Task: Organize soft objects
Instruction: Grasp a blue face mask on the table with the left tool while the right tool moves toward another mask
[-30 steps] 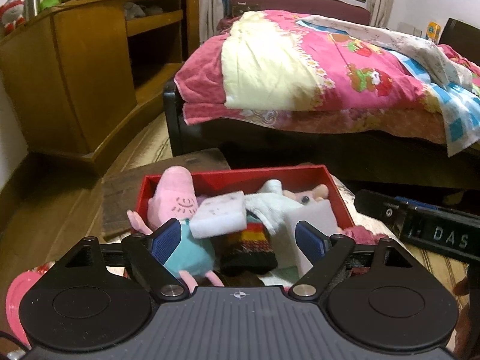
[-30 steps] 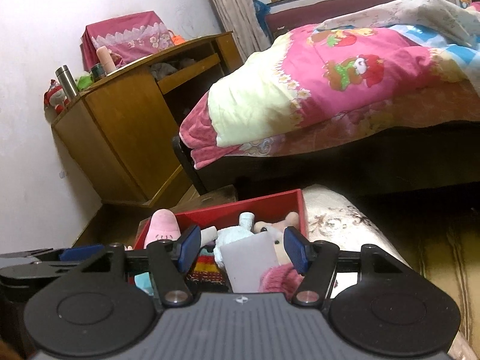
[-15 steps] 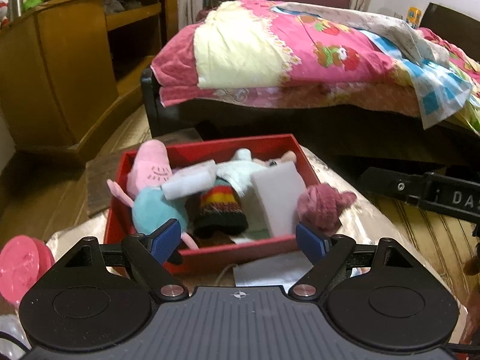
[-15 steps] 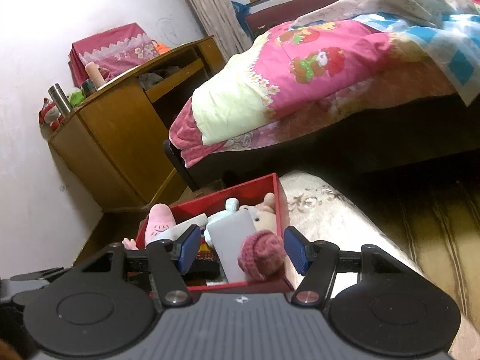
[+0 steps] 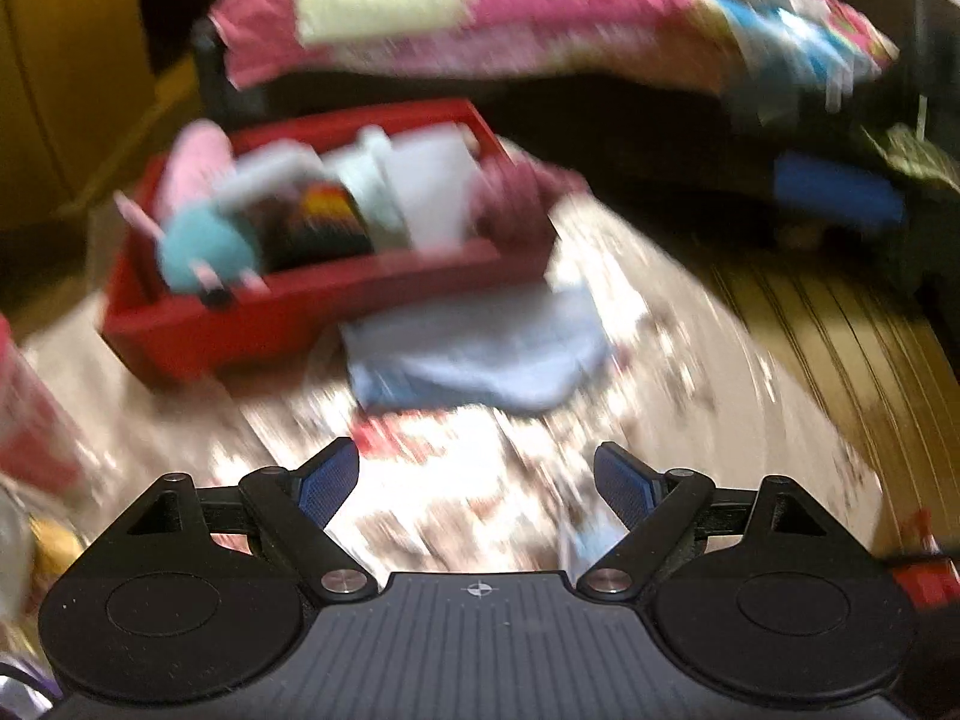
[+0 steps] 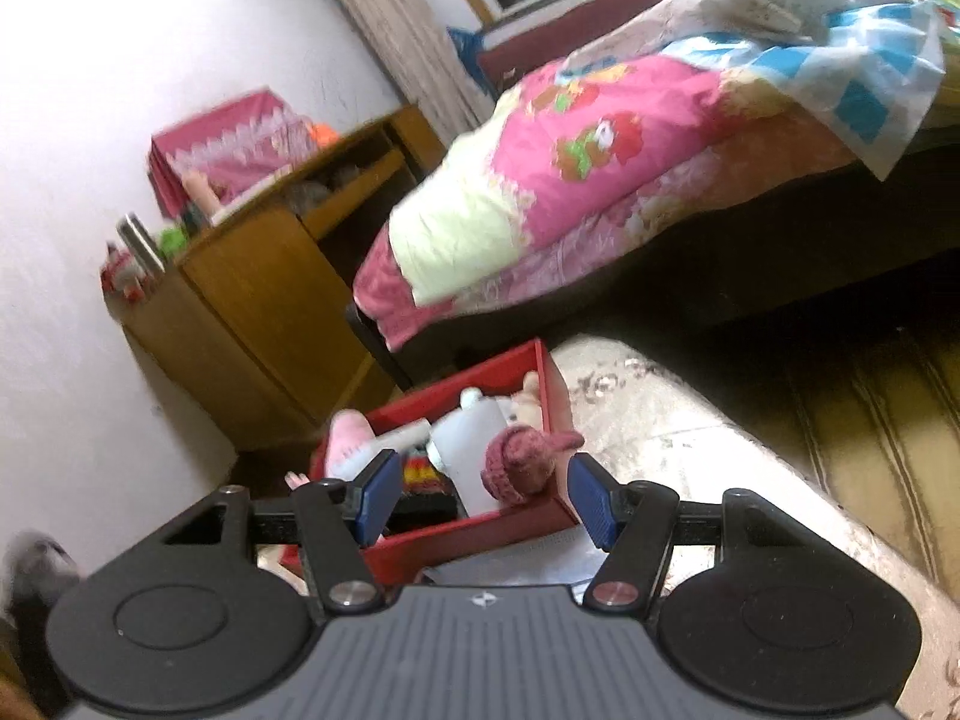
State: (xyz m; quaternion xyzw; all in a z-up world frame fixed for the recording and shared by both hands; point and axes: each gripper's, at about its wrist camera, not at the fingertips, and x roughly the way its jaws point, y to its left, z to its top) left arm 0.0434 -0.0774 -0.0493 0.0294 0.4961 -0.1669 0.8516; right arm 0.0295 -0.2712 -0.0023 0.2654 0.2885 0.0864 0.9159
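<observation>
A red box (image 5: 300, 306) full of soft toys sits on a patterned cloth surface (image 5: 690, 360); it also shows in the right wrist view (image 6: 468, 531). A maroon knitted hat (image 5: 516, 204) hangs over its right rim, seen too in the right wrist view (image 6: 519, 462). A pink plush (image 5: 195, 171) and a white block (image 5: 429, 186) lie inside. A pale blue cloth (image 5: 480, 351) lies in front of the box. My left gripper (image 5: 477, 480) is open and empty, well short of the cloth. My right gripper (image 6: 483, 495) is open and empty, just before the box.
A bed with a pink quilt (image 6: 600, 180) stands behind the box. A wooden cabinet (image 6: 258, 300) stands at the left against the wall. Wooden floor (image 6: 870, 420) lies to the right. A red object (image 5: 30, 408) is at the left edge. The left view is motion-blurred.
Both grippers have drawn back and up from the box. The left view now takes in the pale blue cloth in front of the box. The maroon hat stays on the box's right rim.
</observation>
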